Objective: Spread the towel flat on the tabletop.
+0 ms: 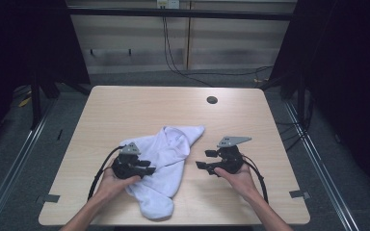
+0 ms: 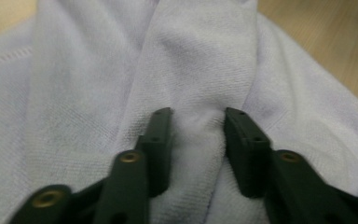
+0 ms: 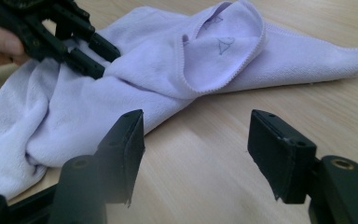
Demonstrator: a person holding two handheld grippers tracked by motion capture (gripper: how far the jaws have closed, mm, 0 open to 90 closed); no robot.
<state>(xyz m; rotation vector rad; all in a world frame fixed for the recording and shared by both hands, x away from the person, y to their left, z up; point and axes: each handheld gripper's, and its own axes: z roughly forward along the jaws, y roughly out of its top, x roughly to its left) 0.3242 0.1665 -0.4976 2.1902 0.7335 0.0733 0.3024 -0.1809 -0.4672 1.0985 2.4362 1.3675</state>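
Note:
A pale lilac cloth (image 1: 166,159) lies crumpled on the wooden table (image 1: 139,106), left of centre and reaching the front edge. My left gripper (image 1: 150,168) rests on the cloth's left side. In the left gripper view the cloth (image 2: 98,70) bunches into a ridge that runs between the left gripper's (image 2: 198,126) parted jaws, which do not pinch it. My right gripper (image 1: 202,160) hovers over bare wood just right of the cloth, open and empty. The right gripper view shows my right gripper (image 3: 196,126) facing the cloth (image 3: 168,60), with the left gripper (image 3: 95,58) on the cloth's far side.
A dark round hole (image 1: 212,100) sits in the table near its back edge. Tape marks lie at the front left corner (image 1: 52,198) and front right corner (image 1: 298,194). Cables (image 1: 173,62) trail on the floor behind the table.

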